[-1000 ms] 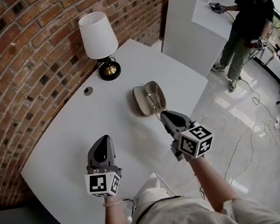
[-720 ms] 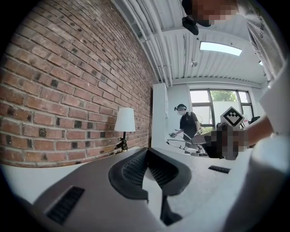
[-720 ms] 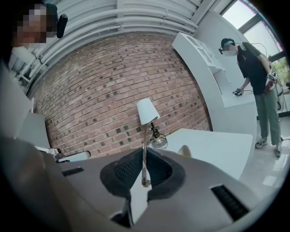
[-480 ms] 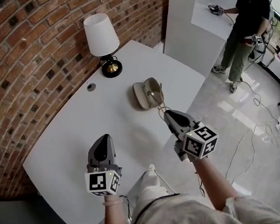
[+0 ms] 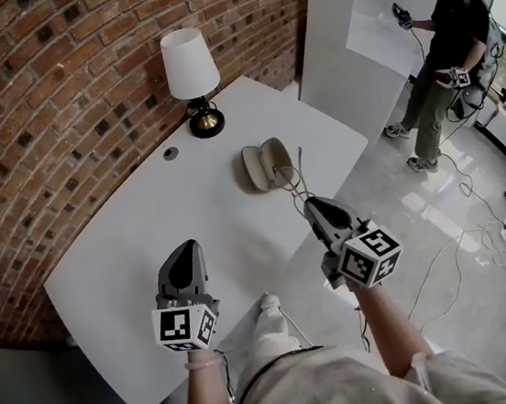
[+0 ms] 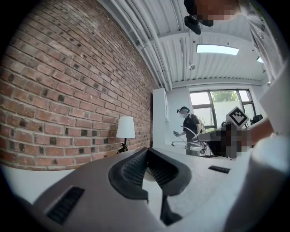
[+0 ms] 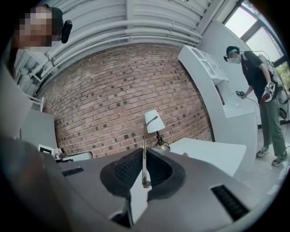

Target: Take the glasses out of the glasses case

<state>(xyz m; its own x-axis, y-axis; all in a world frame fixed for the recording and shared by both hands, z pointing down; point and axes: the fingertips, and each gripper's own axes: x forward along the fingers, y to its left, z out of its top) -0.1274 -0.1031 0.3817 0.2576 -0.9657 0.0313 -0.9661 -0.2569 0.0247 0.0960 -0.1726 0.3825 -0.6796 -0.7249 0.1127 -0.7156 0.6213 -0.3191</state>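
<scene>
Right gripper (image 5: 311, 203) clamped on one temple of the glasses (image 5: 292, 178), which over the last second have lifted out of the open glasses case (image 5: 265, 165) to hang at its 4 o'clock; left gripper (image 5: 184, 252) closed, empty; removal looks essentially done.

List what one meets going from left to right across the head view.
Grey left gripper → white-shaded table lamp with brass base → open beige glasses case → grey right gripper, shut on thin wire glasses → standing person in dark top.
</scene>
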